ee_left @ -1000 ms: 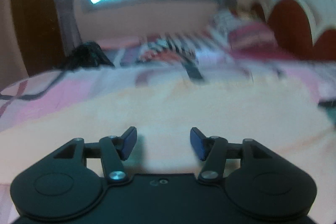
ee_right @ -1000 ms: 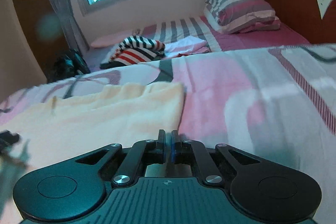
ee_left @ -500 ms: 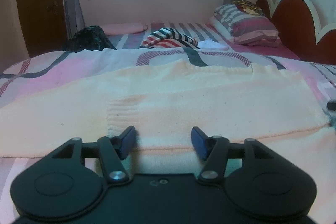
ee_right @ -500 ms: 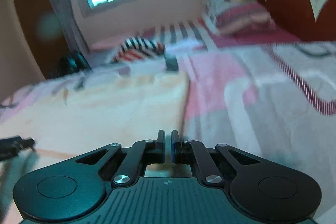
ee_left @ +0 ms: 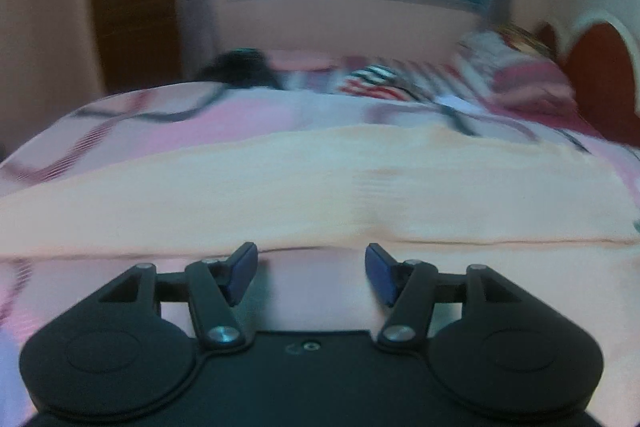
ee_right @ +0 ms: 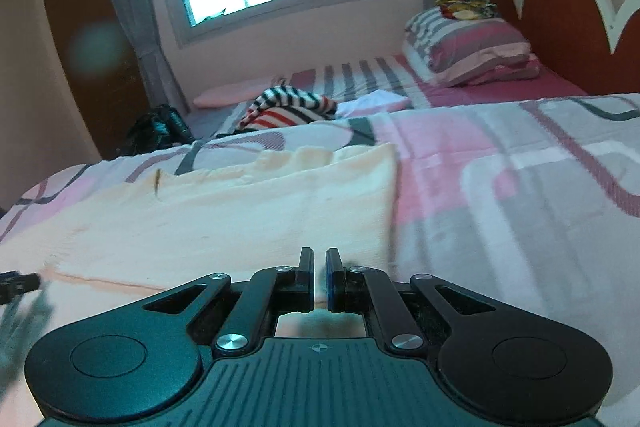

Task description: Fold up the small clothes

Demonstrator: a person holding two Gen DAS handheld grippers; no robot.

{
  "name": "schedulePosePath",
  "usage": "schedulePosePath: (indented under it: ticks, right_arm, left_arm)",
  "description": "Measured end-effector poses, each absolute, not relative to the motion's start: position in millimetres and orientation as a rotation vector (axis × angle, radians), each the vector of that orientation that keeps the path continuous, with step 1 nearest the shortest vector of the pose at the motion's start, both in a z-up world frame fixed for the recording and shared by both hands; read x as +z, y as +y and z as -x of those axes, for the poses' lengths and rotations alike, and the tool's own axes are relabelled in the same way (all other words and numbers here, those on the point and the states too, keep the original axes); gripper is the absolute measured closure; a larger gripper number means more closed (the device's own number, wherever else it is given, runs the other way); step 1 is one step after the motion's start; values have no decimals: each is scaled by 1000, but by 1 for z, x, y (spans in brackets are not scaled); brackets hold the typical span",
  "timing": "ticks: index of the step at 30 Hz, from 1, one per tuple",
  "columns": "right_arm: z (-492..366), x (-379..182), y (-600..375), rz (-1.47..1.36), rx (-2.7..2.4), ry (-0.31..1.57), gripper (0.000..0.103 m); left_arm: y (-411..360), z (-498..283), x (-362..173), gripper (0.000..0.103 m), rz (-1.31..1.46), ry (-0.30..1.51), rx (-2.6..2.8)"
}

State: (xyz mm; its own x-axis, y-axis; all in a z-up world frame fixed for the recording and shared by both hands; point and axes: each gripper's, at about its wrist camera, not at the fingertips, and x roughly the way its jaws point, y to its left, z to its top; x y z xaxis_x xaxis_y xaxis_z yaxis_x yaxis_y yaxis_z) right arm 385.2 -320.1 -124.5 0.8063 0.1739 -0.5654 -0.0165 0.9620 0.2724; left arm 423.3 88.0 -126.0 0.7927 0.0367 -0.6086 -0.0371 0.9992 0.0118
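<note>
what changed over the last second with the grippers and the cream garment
The left gripper has drawn back: half a second ago its fingers were over the cream garment, now they sit over the pink bedspread short of its near edge, open and empty. The right gripper stays shut at the garment's near edge; whether it pinches the cloth is unclear. The garment stays spread flat.

A bed (ee_right: 500,195) with a pink, white and grey patterned cover carries a cream knitted garment (ee_right: 240,219) spread flat on it. Farther back lie a striped garment (ee_right: 288,107), a white cloth (ee_right: 376,103) and a striped pillow (ee_right: 468,47).
</note>
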Motion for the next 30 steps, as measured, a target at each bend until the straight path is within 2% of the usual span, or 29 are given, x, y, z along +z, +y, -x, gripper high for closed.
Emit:
schedulePosePath:
  ticks: [5,11,17,19,20,21,23,28,30]
  right_arm:
    - [-393,-127,-297,-285,130,647,99]
    - [-398,-128,-278,-318,104,685,99]
    - [-392,-119,-282,-345,24,706,96]
    - [-387,-115,-284,-356,-2,703,79]
    - [-382,-112,-286,-358,-24,693,54]
    - [-378,-109,-287,-357,-39,680,47]
    - [-368,-102,-289,-357,-46,644,47]
    - [-360,-96,-298,-358,-85,643,47]
    - [-358,-97,-300,-363,-90,642,47]
  left_arm:
    - [186,-403,-125,47,198,685,219]
    - [293,-380,-121,46,533,612,354]
    - [357,-372,-129,49,775,547,348]
    - [366,-376,-134,55,826,529,346]
    - [372,-379,-138,58,858,519,344]
    - [377,-382,-141,63,894,510,343]
    - [387,-383,-146,68,959,480,339]
    - [388,-404,-149,100,948,518,356]
    - [381,-411,-141,101,894,549,343]
